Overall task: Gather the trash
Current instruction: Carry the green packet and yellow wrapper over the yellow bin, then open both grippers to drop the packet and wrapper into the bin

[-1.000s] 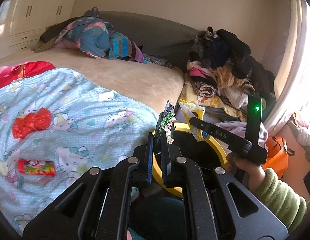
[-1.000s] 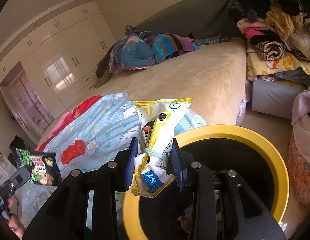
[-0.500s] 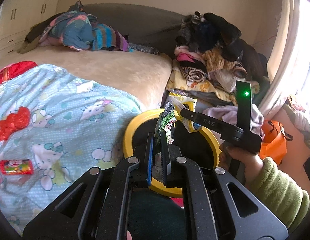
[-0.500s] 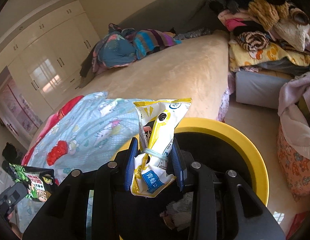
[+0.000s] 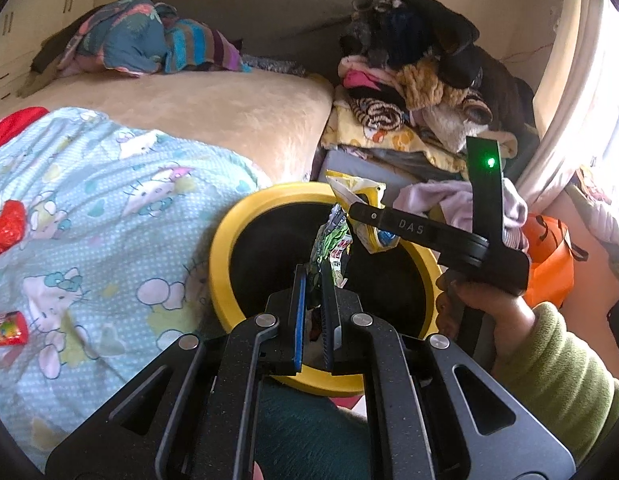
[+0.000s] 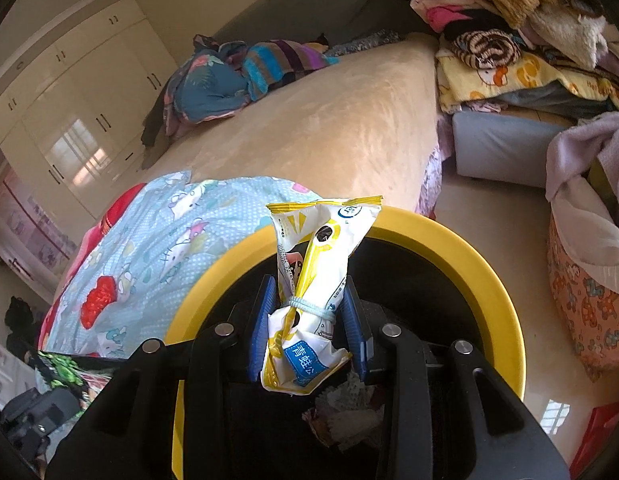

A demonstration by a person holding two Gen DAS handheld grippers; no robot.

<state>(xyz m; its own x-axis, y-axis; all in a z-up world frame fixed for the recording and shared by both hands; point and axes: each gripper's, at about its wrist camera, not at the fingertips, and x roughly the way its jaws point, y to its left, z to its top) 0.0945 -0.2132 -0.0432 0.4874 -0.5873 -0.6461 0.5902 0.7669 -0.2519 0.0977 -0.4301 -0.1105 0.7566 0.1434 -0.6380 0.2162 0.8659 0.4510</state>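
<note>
Round yellow-rimmed plastic bin (image 6: 481,264): smooth, slightly glossy rim, matt black inside. Yellow-white snack bag (image 6: 313,304) above bin: glossy crinkled film. Green snack wrapper (image 5: 332,246): shiny, creased foil-like film. Pale blue cartoon-print cloth blanket (image 5: 109,208) left of bin: soft, matt. Beige bed cover (image 6: 329,132) behind bin: plush, faint sheen. White wardrobe doors (image 6: 81,120): glossy, reflective.

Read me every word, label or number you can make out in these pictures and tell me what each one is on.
"DAS": on the finger of the black right gripper, left wrist view.
"青蛙公": on the blue label of the yellow and white snack bag, the last character partly cut off.
Green and red snack packet in the black left gripper: print too crumpled to read.
Red candy tube on the blanket: too blurred.
</note>
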